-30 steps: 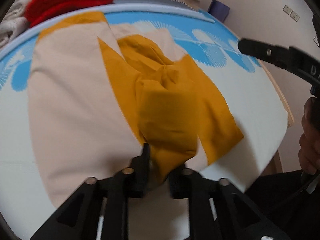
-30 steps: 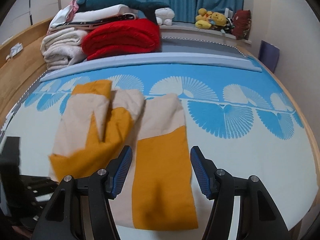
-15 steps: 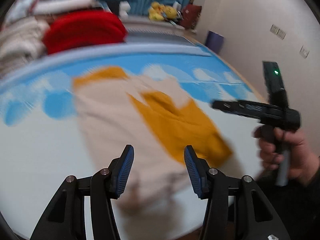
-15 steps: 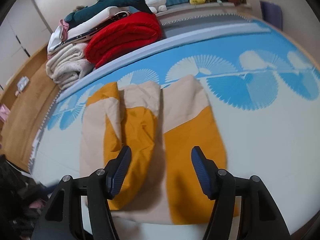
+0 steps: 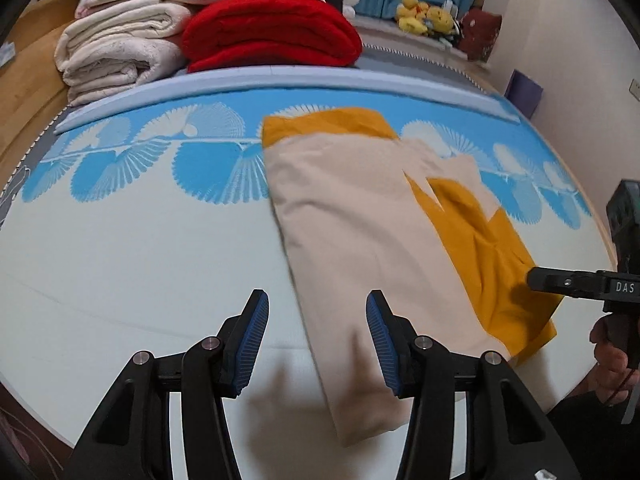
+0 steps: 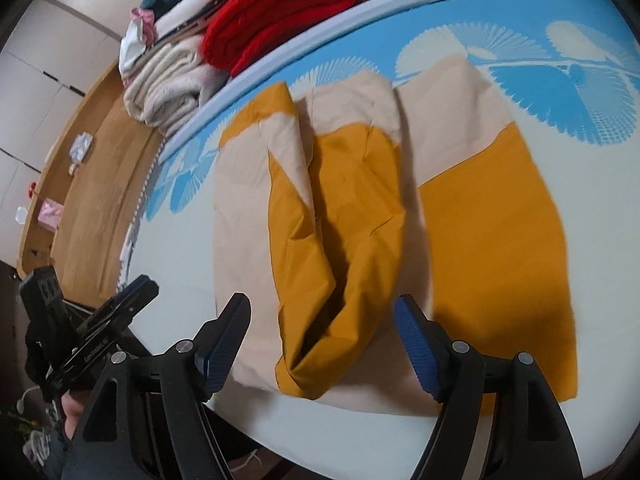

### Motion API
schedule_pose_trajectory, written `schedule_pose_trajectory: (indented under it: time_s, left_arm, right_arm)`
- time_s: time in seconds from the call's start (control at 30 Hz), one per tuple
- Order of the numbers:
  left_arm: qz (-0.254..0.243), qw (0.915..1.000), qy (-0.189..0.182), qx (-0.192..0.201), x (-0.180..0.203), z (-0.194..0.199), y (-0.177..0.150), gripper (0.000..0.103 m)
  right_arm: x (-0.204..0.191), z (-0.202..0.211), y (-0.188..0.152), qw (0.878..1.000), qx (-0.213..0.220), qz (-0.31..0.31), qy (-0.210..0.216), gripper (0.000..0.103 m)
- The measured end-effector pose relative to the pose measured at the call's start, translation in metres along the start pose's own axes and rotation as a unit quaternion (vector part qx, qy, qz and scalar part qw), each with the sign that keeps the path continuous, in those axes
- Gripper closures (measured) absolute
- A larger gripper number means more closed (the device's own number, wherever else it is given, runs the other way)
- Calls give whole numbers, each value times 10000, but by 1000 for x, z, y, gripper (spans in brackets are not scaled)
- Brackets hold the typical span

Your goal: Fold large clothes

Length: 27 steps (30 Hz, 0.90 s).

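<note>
One big cream and mustard-yellow cloth garment (image 6: 360,208) lies on the blue and white bed sheet (image 5: 132,240), its long side running from the near edge toward the folded red blanket (image 5: 272,36). Two hand-held grippers hover over its near end: left (image 5: 316,340) and right (image 6: 322,344), both spread wide, holding nothing.
</note>
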<state>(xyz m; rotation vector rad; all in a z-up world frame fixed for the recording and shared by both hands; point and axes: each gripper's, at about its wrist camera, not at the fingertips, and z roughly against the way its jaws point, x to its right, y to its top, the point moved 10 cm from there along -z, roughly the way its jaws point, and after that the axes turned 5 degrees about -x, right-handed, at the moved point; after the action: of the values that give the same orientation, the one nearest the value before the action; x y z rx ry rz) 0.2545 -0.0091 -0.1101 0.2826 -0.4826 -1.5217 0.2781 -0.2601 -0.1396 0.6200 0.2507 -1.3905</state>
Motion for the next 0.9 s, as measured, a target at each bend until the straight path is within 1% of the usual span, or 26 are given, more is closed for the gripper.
schedule_pose_trajectory:
  time_s: [0.17,0.27,0.4,0.47,0.5,0.53,0.57,0.6,0.63,0.7,0.8,0.9]
  left_arm:
    - [-313,9994,147,-49,12,-5,-4,56]
    - [-283,9995,140,-67,9,-6,-4,55]
    - [-125,9998,157,-94,0,-7,-2,55]
    - [-5,9999,120,-120,-6,-7,-2,55]
    - [65,9998,100,-134,-9,-7,-2,55]
    - [111,9998,91,-146,-10,-7,-2,55]
    - [161,9997,79,-164,-12,-7,-2,55]
    - [200,9996,68,-182,-13,-8,-2,55]
    - [238,9995,58,-200,-14,-8,-3,55]
    - [288,9993,45,-218,-15,-9,-3,55]
    - [308,9992,30,-235,-13,-10,-3,55]
    - [294,9993,-3,-229,-8,-10,-3,55]
  right_arm:
    - [-3,-23,-4,9988,-301,141,-353,28]
    - [-4,-32,-4,9965,-406,296,-663,28]
    - [-2,-34,-3,9942,-384,406,-923,29]
    - [-3,-34,-3,9927,-347,483,-1049,37]
    - [-4,-33,-2,9921,-332,523,-1090,45]
    - [-6,-33,-2,9911,-321,596,-1146,54]
    - [-8,-32,-1,9903,-309,660,-1179,61]
    - [-10,-32,-1,9897,-295,723,-1202,74]
    - [-14,-30,-1,9886,-245,828,-1230,83]
    - [-23,-26,1,9865,-113,1035,-1261,89]
    - [-42,-11,6,9848,160,1288,-1151,91]
    - [-64,23,14,9826,719,1511,-806,92]
